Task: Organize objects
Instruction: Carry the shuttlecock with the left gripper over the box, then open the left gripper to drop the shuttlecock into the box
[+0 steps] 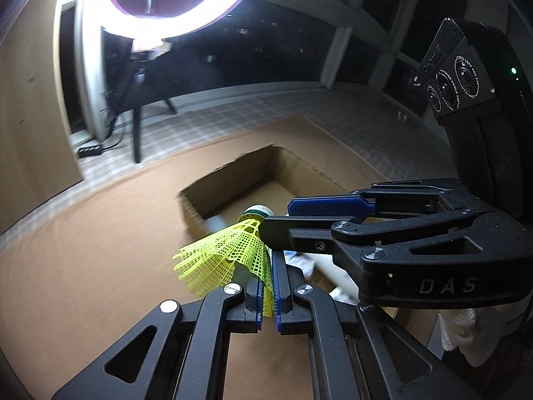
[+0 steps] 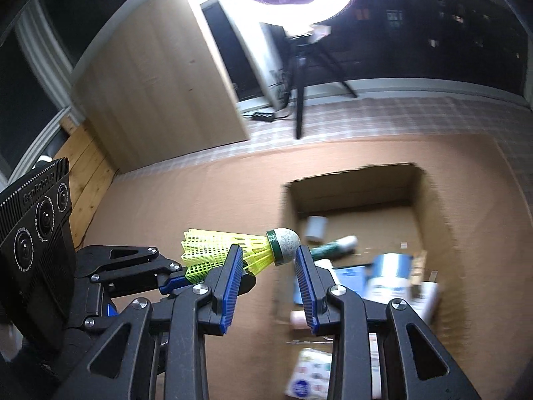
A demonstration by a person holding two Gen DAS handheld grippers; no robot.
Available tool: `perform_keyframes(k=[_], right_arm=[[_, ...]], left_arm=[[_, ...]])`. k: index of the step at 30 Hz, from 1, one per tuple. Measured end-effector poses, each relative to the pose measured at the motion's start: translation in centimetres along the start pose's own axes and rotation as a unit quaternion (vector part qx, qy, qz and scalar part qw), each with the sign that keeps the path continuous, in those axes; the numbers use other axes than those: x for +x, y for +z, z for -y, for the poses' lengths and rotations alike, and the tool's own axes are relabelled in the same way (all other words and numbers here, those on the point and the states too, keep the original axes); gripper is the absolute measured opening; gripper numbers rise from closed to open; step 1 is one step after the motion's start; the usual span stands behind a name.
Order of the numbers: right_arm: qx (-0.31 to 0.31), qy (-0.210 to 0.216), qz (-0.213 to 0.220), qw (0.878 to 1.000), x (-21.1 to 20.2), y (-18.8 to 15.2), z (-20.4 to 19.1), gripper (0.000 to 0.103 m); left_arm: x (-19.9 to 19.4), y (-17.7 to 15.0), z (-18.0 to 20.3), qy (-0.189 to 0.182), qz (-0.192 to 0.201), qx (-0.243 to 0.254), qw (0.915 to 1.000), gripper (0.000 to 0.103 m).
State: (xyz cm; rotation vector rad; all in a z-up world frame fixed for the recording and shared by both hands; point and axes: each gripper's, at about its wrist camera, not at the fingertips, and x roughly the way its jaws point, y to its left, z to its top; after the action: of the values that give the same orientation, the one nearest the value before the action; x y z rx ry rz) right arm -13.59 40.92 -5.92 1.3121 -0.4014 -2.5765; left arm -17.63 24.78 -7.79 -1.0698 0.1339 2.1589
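Left claw (image 1: 266, 286): pads nearly together, pinching the edge of the yellow mesh skirt of the shuttlecock (image 1: 233, 253). We read this as a holding grip, since only thin mesh sits between the blue pads and it shows little crushing. The skirt flares toward 10 o'clock in the left wrist view; the cork tip points toward 1 o'clock, aimed at the box.

Right claw (image 2: 266, 266): spread wide, one pad beside the skirt base, the other just beside the cork (image 2: 286, 243). We cannot tell whether either pad touches; nothing is clamped. It comes in crosswise to the left claw, which looks to us like a handover setup, the right taking the firmer cork end.

The shuttlecock hangs in the air between both claws, above the brown worktop (image 2: 200, 200) and near the edge of the cardboard box (image 2: 429, 206), which lies at 2 o'clock in the right wrist view. The box stands open-topped and holds a jumble of small bottles and packets, so we judge it the collecting spot.

Ring light (image 2: 333, 10) at 12 o'clock.
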Motion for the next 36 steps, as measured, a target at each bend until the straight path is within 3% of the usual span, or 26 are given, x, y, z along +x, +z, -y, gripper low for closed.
perform_keyframes(k=[9,11,13,14,15,19,36], right_arm=[[0.017,-0.025,0.009,1.000,-1.3,0.2,4.4,0.032],[0.020,-0.035,0.012,0.999,-1.7,0.2,5.1,0.040],[0.024,-0.049,0.016,0.998,-2.0,0.3,5.8,0.052],[0.028,-0.052,0.016,0.998,-2.1,0.2,6.2,0.056],[0.031,-0.050,0.016,0.998,-2.2,0.1,6.5,0.056],[0.042,-0.054,0.012,0.998,-2.3,-0.2,7.2,0.062],[0.054,-0.064,0.028,0.996,-3.6,-1.2,5.2,0.062]], left_arm=[[3.7,2.4,3.6,-0.002,-0.007,0.031,0.9995,0.004],[4.3,2.8,4.3,0.006,-0.005,0.040,0.9992,0.006],[4.6,3.1,4.8,0.018,-0.004,0.046,0.9988,0.032],[4.6,3.2,4.9,0.021,-0.002,0.045,0.9987,0.064],[4.5,3.2,4.9,0.024,0.003,0.044,0.9988,0.078],[4.3,3.2,5.2,0.034,0.005,0.049,0.9982,0.079],[1.8,1.0,2.8,0.065,-0.013,0.022,0.9976,0.079]])
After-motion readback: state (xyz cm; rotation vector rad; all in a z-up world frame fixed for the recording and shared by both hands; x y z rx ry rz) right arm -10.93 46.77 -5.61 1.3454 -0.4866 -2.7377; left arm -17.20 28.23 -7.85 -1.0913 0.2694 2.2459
